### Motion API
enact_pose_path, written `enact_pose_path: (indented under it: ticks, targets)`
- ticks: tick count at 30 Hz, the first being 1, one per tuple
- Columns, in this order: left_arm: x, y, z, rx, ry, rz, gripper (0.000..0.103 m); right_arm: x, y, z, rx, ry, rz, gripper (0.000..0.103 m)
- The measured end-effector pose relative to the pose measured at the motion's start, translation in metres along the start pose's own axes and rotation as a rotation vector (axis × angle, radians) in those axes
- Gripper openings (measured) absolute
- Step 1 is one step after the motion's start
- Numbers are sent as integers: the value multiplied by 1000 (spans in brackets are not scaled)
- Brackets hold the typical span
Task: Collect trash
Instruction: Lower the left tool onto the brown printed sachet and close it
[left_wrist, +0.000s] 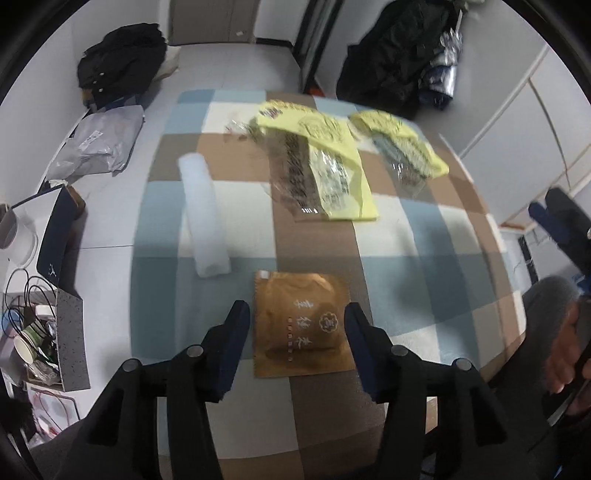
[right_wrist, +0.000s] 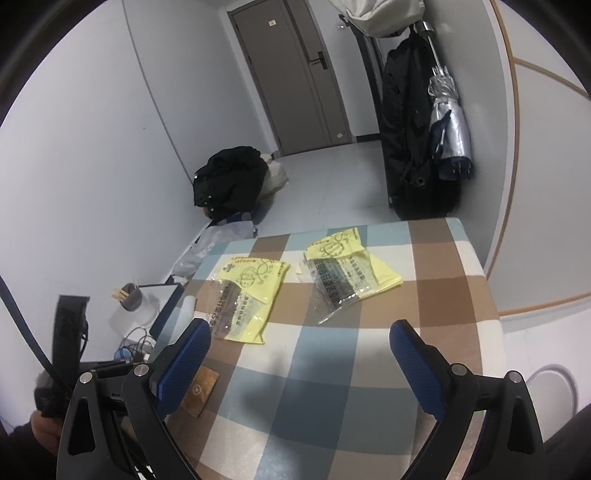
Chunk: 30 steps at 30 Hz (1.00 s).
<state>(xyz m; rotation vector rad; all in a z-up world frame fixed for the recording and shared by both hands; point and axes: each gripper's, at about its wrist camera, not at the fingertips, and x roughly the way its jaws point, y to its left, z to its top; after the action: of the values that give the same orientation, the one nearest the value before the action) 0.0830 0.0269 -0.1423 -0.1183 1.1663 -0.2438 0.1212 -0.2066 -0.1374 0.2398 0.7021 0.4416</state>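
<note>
So the left gripper (left_wrist: 297, 325) is hanging over the checked blue, brown and white tablecloth (left_wrist: 424, 236) with its jaws apart, and a flat square brown foil packet with a pale flower stamp (left_wrist: 301, 325) is lying on the cloth right in the gap between them. The pads aren't pressing on it, there's cloth showing on both sides of the packet. It looks flat on the table, not lifted.

The left wrist view is the only one that gives you the whole packet. It also shows a long frosted white plastic tube (left_wrist: 203, 218) lying just up and left of the packet, plus two yellow and clear plastic wrappers with black print, the bigger one (left_wrist: 325, 166) in the middle and a second one (left_wrist: 406, 151) off to its right, both well beyond the packet. On the floor to the left there's a grey speckled bin (left_wrist: 72, 343) with paper cups and junk in it.

The right wrist view shows the right gripper (right_wrist: 299, 354) with its jaws wide apart and nothing in between but bare cloth. From here the brown packet is mostly hidden behind the left finger, only a corner pokes out. Both yellow wrappers sit further up the cloth. This view also gets the grey door (right_wrist: 295, 81) and a folded silver umbrella (right_wrist: 448, 118) hanging beside a dark coat, which the other one mostly cuts off.
</note>
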Motion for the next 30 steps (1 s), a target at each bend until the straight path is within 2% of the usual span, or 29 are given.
enact_pose_path:
  ticks: [1, 2, 3, 8, 11, 13, 14, 17, 18, 30]
  targets:
    - [3, -4, 1, 18, 4, 13, 54, 1, -2, -1, 4, 1, 2, 98]
    - [4, -9, 1, 47, -5, 35, 64, 1, -3, -1, 7, 1, 2, 98]
    - [7, -14, 1, 74, -1, 77, 69, 1, -5, -1, 12, 1, 3, 98]
    - [15, -29, -9, 199, -20, 188, 76, 1, -16, -4, 46, 4, 15, 98]
    - [14, -25, -10, 185, -8, 173, 75, 1, -22, -4, 67, 6, 24, 98]
    - [15, -27, -7, 196, 3, 162, 68, 1, -25, -5, 77, 6, 30, 98]
    - [15, -28, -7, 201, 6, 157, 60, 1, -26, -5, 82, 6, 35, 98]
    - [17, -28, -3, 210, 32, 155, 57, 1, -26, -5, 89, 7, 48, 98]
    - [16, -26, -2, 202, 37, 153, 52, 1, -26, -5, 90, 8, 53, 98]
    - [13, -27, -1, 139, 44, 150, 42, -3, -21, -9, 79, 4, 98, 98]
